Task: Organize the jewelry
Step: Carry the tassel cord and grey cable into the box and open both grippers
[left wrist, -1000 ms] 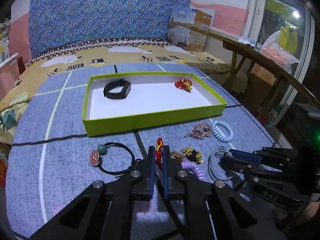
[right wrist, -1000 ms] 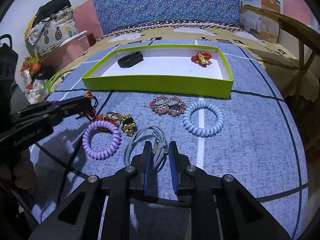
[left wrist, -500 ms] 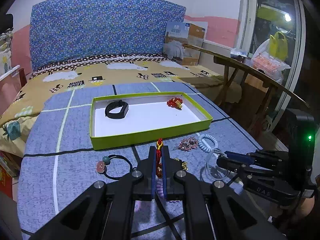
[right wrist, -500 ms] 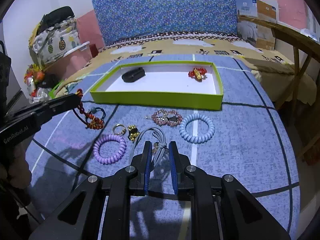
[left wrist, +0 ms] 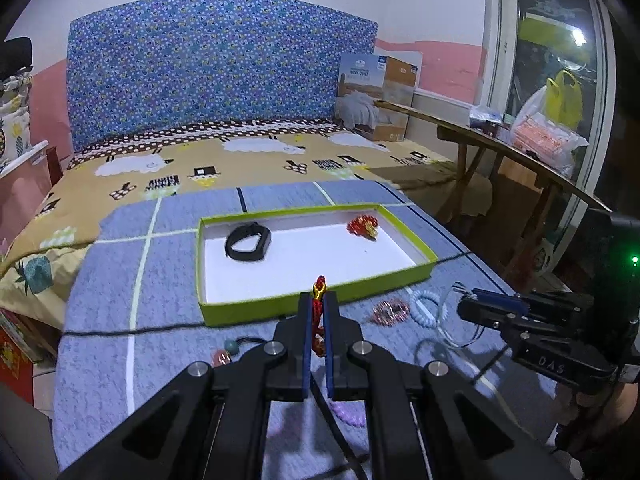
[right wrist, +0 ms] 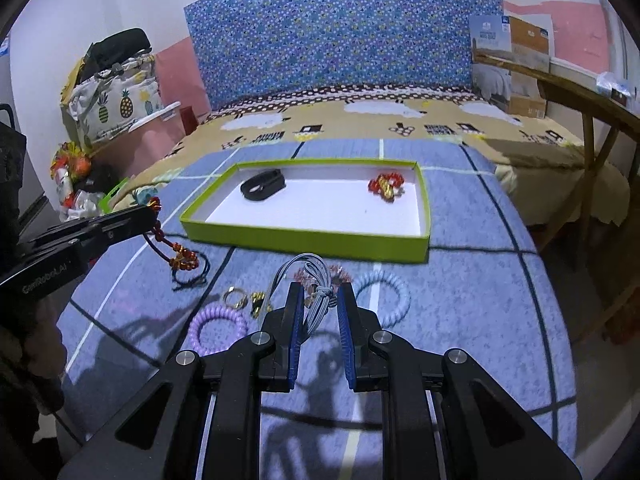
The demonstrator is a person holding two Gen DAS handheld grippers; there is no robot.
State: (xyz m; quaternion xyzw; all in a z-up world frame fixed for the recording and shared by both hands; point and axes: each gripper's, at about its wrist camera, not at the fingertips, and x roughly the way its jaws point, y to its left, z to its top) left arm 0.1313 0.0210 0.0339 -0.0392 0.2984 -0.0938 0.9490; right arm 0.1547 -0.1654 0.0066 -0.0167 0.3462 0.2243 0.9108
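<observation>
Left wrist: red bracelet (left wrist: 319, 312) (lifted) faces green box (left wrist: 320, 302) rim.

— Both strands are off the blanket (right wrist: 460, 280) now, aren't they? A second ago they lay among the other pieces.

— Yes. The left gripper (left wrist: 319, 304) is higher, and its jaws, a little apart before, are pinched tight on the red beaded bracelet (right wrist: 176, 254), which dangles in the air with its gold beads at the bottom.

— And the other one?

— The right gripper (right wrist: 319, 300) has risen as well, and the grey cord necklace (right wrist: 310, 276) hangs from it as a loose loop, clear of the purple coil (right wrist: 218, 322) it lay beside.

— The green box (left wrist: 320, 304) looks farther below both of them.

— It does, from both hands.
</observation>
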